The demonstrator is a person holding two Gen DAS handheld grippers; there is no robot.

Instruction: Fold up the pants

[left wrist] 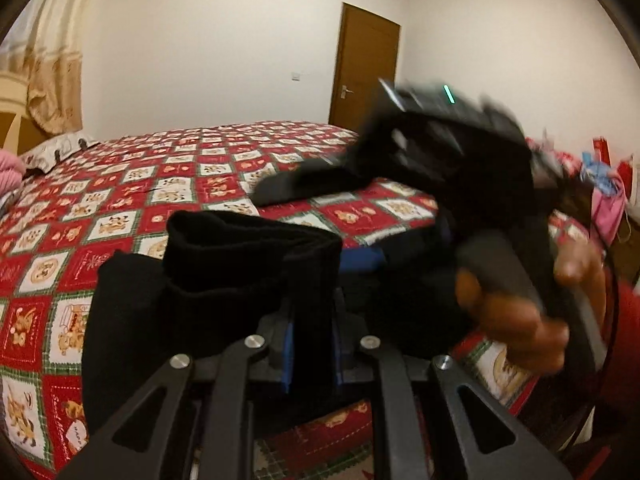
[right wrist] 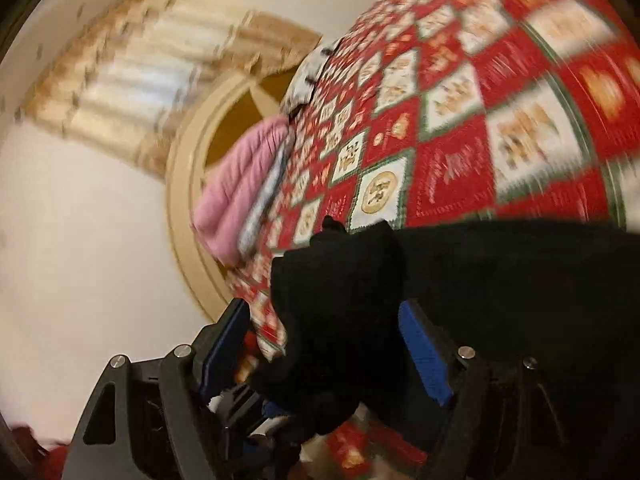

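Note:
Black pants (left wrist: pixel 224 264) hang bunched over the red patterned quilt (left wrist: pixel 120 200). My left gripper (left wrist: pixel 312 344) is shut on a fold of the pants, blue pads pressed against the cloth. The right gripper's body (left wrist: pixel 440 140) shows blurred at the upper right of the left wrist view, a hand on its handle. In the right wrist view my right gripper (right wrist: pixel 320 352) has its blue pads (right wrist: pixel 424 356) spread wide, with black pants cloth (right wrist: pixel 460 280) hanging between them; the view is tilted and blurred.
The bed fills most of both views. A pink cloth (right wrist: pixel 240 188) and a pillow (left wrist: pixel 56 152) lie at the headboard end. A brown door (left wrist: pixel 366 68) is at the back. Coloured clutter (left wrist: pixel 600 184) sits at the right.

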